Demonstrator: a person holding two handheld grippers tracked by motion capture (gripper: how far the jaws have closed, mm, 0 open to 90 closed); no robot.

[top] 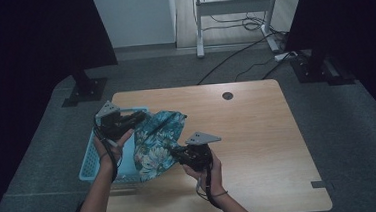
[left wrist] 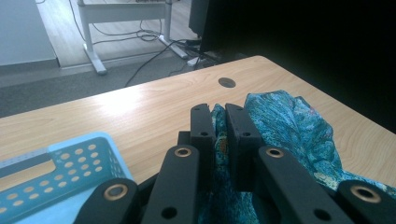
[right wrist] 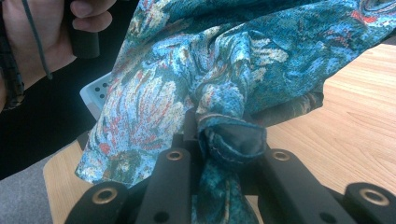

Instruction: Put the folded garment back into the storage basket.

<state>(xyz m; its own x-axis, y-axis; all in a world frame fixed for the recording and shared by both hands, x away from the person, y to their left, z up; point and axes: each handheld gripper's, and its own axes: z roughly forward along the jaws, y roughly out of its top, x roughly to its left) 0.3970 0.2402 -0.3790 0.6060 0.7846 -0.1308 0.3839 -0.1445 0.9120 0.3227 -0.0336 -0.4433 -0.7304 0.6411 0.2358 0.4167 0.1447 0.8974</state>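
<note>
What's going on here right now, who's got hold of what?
A person holds a teal floral cloth up between two handheld grippers. The left gripper is clamped on one edge of it, the right gripper on a bunched corner. The cloth hangs above the left part of the wooden table, beside a light blue perforated basket.

Black claws (top: 127, 121) with brass-ringed pivots, grey three-cornered top plates, trailing black cables.

Patterned woven cloth (top: 156, 141), perforated plastic basket (top: 91, 165), smooth matt wooden table (top: 258, 131).
</note>
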